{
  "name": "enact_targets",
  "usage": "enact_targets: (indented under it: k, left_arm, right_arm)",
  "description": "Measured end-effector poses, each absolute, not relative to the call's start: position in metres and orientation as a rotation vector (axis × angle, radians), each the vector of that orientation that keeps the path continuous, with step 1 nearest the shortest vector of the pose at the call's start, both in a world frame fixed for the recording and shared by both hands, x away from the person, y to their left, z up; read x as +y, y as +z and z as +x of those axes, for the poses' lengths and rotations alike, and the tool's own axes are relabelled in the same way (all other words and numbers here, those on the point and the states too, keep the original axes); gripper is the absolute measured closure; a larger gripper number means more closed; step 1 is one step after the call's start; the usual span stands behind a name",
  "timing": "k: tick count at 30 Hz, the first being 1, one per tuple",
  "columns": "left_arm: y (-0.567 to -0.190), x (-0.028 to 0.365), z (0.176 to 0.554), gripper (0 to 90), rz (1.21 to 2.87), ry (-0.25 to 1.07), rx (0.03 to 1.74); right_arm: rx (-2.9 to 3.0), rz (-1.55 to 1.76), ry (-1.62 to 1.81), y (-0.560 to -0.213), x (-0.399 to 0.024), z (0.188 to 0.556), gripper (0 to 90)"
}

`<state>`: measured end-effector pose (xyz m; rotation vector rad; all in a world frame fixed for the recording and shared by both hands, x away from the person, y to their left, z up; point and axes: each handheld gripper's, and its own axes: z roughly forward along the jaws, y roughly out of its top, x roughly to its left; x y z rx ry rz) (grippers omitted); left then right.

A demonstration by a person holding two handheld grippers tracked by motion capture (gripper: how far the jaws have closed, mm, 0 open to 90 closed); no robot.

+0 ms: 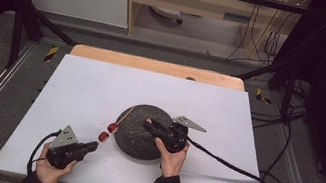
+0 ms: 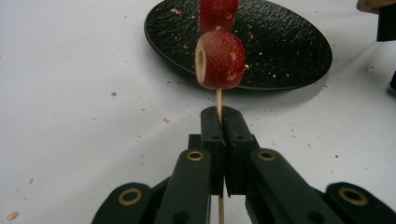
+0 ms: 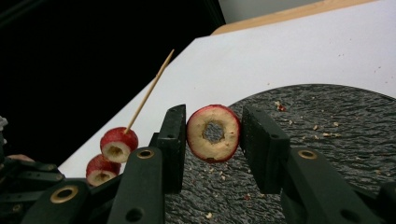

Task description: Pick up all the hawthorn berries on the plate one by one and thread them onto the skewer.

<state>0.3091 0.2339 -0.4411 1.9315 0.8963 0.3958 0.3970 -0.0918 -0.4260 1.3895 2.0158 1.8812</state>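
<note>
My left gripper (image 2: 221, 112) is shut on a thin wooden skewer (image 2: 218, 100) that points up and away toward the black plate (image 2: 280, 51). Two red cored fruit pieces are threaded on it, the nearer one (image 2: 219, 59) just beyond the jaws and a second (image 2: 218, 14) behind it. From above, the skewer (image 1: 123, 116) slants over the plate's left rim with both pieces (image 1: 108, 131) low on it. My right gripper (image 3: 212, 113) is shut on a third red fruit ring (image 3: 213, 133), its cored hole facing the camera, just above the plate (image 3: 327, 140).
The plate (image 1: 136, 147) lies near the middle of a white board (image 1: 101, 85) on a wooden table (image 1: 155, 65). Crumbs dot the plate and the board. The right gripper's cable (image 1: 229, 165) trails off to the right edge.
</note>
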Motion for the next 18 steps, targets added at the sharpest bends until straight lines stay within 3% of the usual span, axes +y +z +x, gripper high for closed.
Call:
enact_targets:
  k: [18]
  left_arm:
    - [-0.442,0.219,0.307,88.3,1.930,0.387,0.871]
  right_arm:
    - [1.765,1.387,2.045,-0.419,-0.094,0.392,62.2]
